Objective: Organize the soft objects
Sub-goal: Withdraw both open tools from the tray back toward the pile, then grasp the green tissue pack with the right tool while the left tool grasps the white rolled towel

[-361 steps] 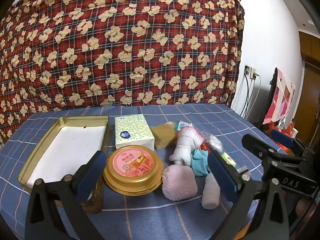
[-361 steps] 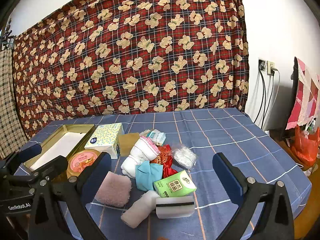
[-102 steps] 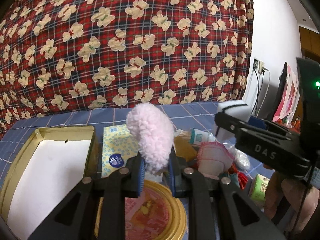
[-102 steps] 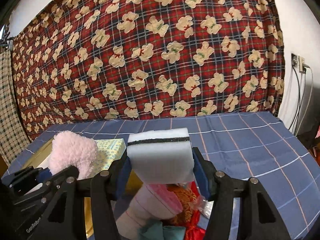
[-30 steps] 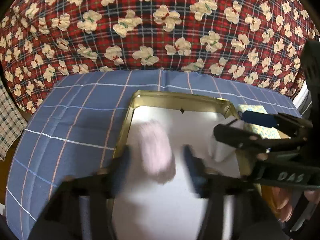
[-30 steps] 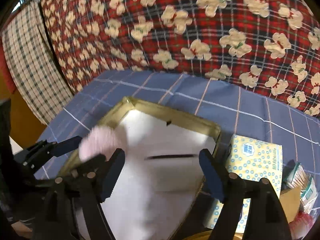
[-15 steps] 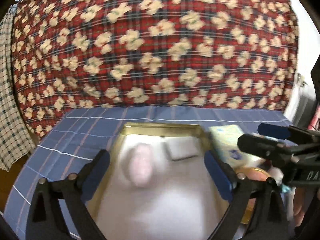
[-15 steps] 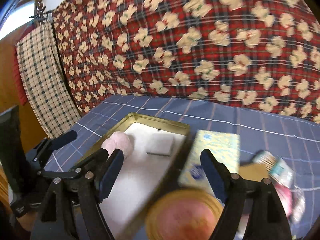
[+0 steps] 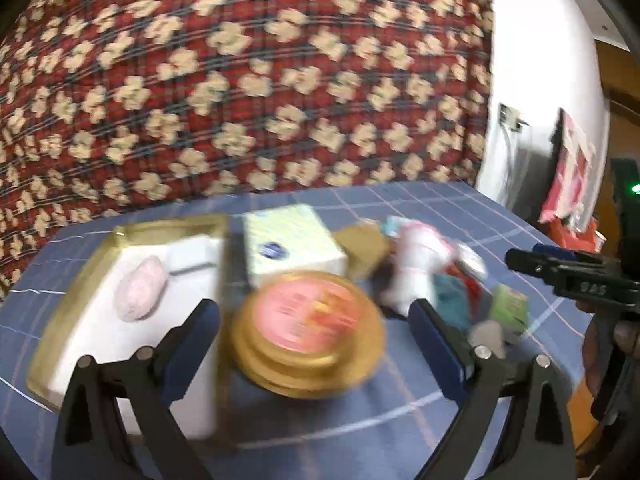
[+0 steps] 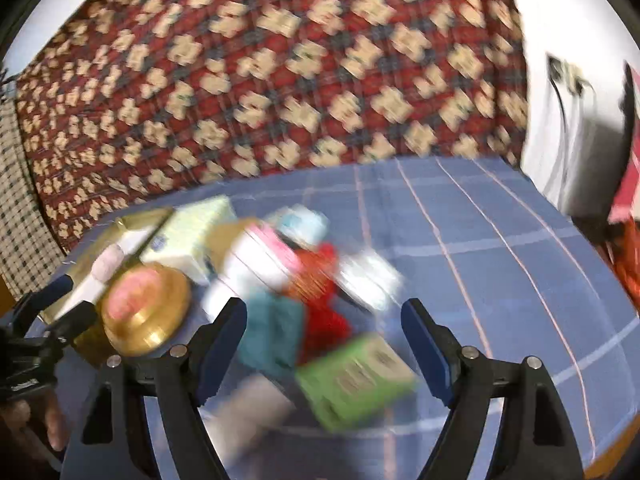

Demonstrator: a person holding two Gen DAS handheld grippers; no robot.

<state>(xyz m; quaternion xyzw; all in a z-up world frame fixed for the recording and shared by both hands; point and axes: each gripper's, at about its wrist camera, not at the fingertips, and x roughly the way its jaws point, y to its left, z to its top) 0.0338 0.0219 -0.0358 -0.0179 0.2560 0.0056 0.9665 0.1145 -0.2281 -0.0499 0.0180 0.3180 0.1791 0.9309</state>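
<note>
A pink fluffy puff [image 9: 140, 294] and a white sponge [image 9: 192, 258] lie in the gold tray [image 9: 72, 308] at the left. My left gripper [image 9: 316, 344] is open and empty, above the gold round tin [image 9: 308, 336]. My right gripper [image 10: 324, 344] is open and empty, over a blurred pile: a teal cloth [image 10: 272, 328], a red cloth [image 10: 320, 300], a green tissue pack [image 10: 356, 376], a white and pink rolled towel [image 10: 252, 268] and a pale roll [image 10: 248, 408]. The pile also shows in the left wrist view, right of the tin.
A yellow tissue box [image 9: 292, 244] stands behind the tin, a brown pad [image 9: 362, 244] beside it. A clear plastic bag [image 10: 368, 276] lies right of the pile. The blue checked table cloth [image 10: 500, 264] stretches right. A patterned blanket hangs behind.
Both grippers have pulled back from the tray and swung right toward the pile. The puff and sponge stay in the tray.
</note>
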